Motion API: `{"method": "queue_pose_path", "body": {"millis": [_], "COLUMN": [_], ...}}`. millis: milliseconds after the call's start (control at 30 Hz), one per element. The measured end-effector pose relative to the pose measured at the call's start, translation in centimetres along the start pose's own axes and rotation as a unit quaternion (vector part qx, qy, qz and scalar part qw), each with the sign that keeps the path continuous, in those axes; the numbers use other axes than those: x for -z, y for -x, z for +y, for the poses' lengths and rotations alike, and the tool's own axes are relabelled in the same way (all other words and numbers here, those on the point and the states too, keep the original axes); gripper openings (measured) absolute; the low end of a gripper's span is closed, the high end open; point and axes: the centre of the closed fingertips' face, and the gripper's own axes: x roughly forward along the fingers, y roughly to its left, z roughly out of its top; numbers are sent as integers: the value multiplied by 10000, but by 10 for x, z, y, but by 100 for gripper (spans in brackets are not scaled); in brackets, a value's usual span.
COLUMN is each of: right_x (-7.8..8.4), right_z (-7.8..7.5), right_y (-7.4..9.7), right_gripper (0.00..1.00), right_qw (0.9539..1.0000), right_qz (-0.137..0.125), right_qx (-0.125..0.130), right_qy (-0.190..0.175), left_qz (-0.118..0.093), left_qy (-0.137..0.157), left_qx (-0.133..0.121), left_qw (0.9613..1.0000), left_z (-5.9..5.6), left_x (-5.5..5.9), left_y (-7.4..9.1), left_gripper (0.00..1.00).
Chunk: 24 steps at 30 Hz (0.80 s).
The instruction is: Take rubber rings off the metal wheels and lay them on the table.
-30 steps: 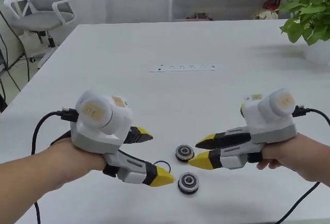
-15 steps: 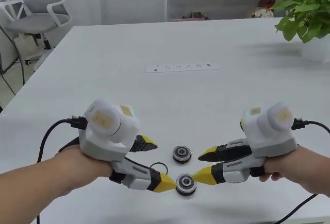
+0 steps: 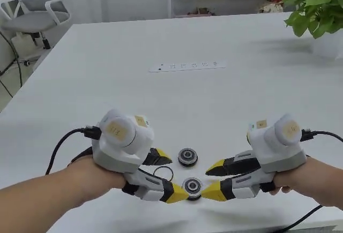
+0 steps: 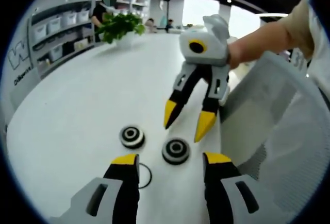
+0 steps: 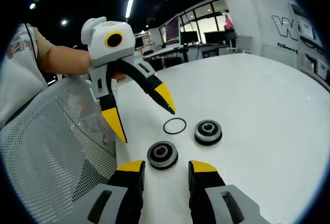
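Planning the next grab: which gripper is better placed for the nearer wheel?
Right, narrowly: the nearer wheel sits centred just ahead of the right gripper, jaws open; the left gripper nearly matches.

Both grippers have closed in on the near wheel (image 3: pixel 192 186). The lower tip of the left gripper (image 3: pixel 172 177), clear of the wheel 1 s ago, now sits just beside it. The right gripper (image 3: pixel 209 179) has come away from the far wheel (image 3: pixel 187 157), and its lower tip now flanks the near wheel's other side, so that wheel lies just ahead of both pairs of jaws.
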Motion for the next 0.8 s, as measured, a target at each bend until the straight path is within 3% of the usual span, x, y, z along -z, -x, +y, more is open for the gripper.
{"method": "queue_pose_path", "body": {"millis": [433,800], "right_x": [7,8], "right_z": [3,4], "right_y": [-9,-13], "right_gripper": [26,20], "right_qw": [9999,9996], "right_qz": [47,74], "right_qx": [-36,-17], "right_qy": [147,270], "left_qz": [7,82], "left_qy": [-4,-26], "left_qx": [108,149], "left_qw": [9999,9999], "left_z": [-6,-10], "left_x": [1,4], "left_y": [-11,-21], "left_gripper": [35,28]}}
